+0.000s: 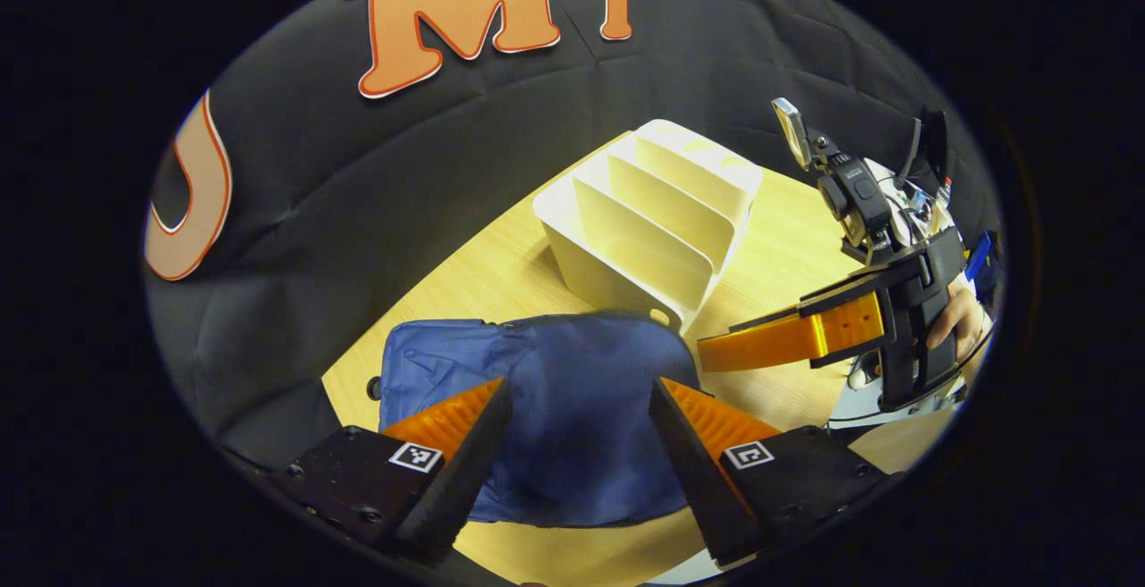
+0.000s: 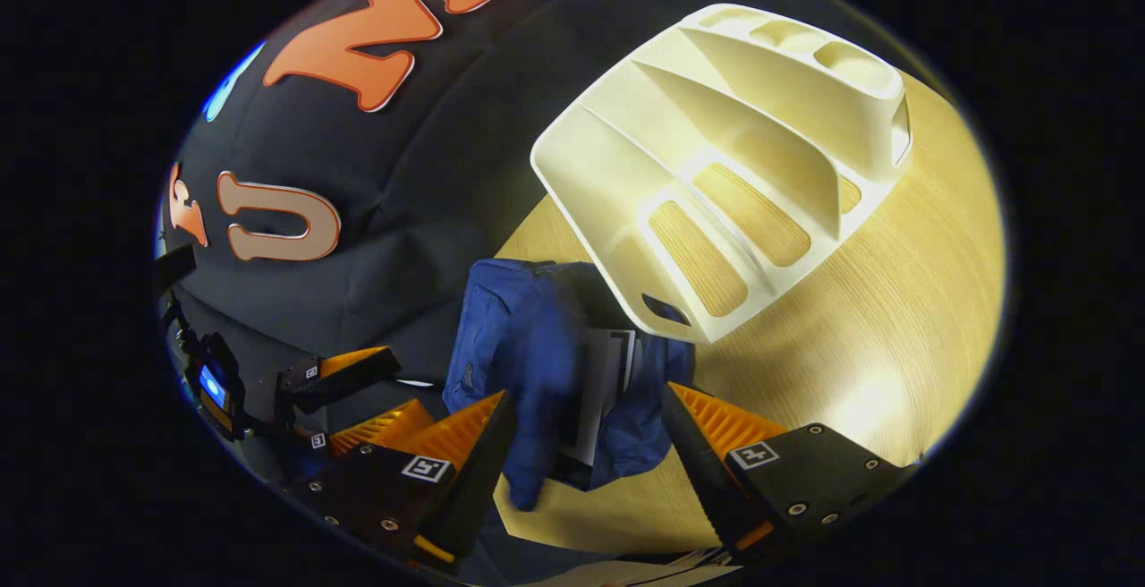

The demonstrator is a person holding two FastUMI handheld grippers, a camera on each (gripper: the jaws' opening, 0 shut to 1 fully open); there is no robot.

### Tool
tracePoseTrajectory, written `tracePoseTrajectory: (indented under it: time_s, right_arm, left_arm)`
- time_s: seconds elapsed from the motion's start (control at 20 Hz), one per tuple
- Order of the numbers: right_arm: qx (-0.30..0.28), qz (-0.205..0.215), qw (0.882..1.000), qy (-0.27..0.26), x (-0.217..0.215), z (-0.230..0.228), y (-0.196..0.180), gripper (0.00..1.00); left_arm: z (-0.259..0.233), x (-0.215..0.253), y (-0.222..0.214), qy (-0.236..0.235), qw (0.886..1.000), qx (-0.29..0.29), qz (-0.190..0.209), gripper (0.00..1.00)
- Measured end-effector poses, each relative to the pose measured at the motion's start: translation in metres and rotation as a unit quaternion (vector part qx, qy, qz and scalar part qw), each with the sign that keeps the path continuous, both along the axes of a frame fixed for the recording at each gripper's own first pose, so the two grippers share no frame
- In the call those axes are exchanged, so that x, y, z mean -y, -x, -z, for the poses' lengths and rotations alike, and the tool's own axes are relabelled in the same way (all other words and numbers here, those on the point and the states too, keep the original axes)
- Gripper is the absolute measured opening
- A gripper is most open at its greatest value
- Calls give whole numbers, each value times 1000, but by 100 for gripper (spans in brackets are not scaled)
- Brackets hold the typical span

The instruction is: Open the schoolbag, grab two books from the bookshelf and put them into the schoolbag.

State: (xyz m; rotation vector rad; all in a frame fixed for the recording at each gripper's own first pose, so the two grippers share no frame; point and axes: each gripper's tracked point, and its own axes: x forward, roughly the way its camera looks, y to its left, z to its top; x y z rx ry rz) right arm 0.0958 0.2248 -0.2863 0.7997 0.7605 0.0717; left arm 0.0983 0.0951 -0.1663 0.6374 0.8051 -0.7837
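Left gripper view puts your left gripper (image 1: 581, 408) spread wide and holding nothing, poised over the blue schoolbag (image 1: 572, 408), which lies flat on the wooden table (image 1: 787, 238) just in front of the white bookshelf (image 1: 653, 220). Your right gripper (image 2: 586, 426) is also spread and empty, above the bag's open mouth. The bag is soft cloth and will likely sag and slide rather than hold its shape, so pinch a fold near the rim and keep it lifted. Right gripper view looks down into the opening, where a pale book (image 2: 604, 381) appears to sit inside, and into the shelf's slots, which look bare. Left gripper view gives you the bag's closed face and the right gripper from the side.
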Motion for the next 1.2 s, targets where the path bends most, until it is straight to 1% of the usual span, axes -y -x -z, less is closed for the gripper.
tracePoseTrajectory:
  time_s: [0.2,0.3,0.45,0.55,0.6,0.65,0.75,0.9,1.0,1.1,1.15,1.2]
  right_arm:
    - [-3,-9,1000,6,13,-3,4,97]
    - [5,-10,1000,15,30,-13,4,97]
    - [30,-1,998,54,77,-39,1,97]
    - [52,3,995,88,111,-63,2,97]
    - [67,8,992,109,130,-77,4,97]
    - [85,14,987,137,149,-91,6,96]
    - [125,26,971,200,186,-122,10,97]
    - [199,37,940,276,224,-175,20,97]
    - [241,41,921,302,239,-204,24,97]
    - [269,44,906,322,249,-221,30,97]
    - [282,44,899,334,257,-229,42,96]
    - [292,41,891,346,261,-233,51,96]
  left_arm:
    - [6,12,11,13,1000,-14,-18,98]
    - [3,22,11,23,999,-3,-32,98]
    - [-10,50,16,54,997,12,-48,99]
    - [-19,72,25,87,994,19,-65,99]
    - [-26,80,25,93,992,35,-75,99]
    - [-31,83,23,95,990,53,-85,98]
    - [-42,101,28,114,985,80,-105,98]
    - [-62,124,43,154,972,113,-139,98]
    - [-78,135,55,181,959,139,-166,98]
    - [-89,139,66,204,947,161,-190,98]
    - [-95,141,73,212,941,171,-203,100]
    - [-95,142,82,217,935,179,-215,100]
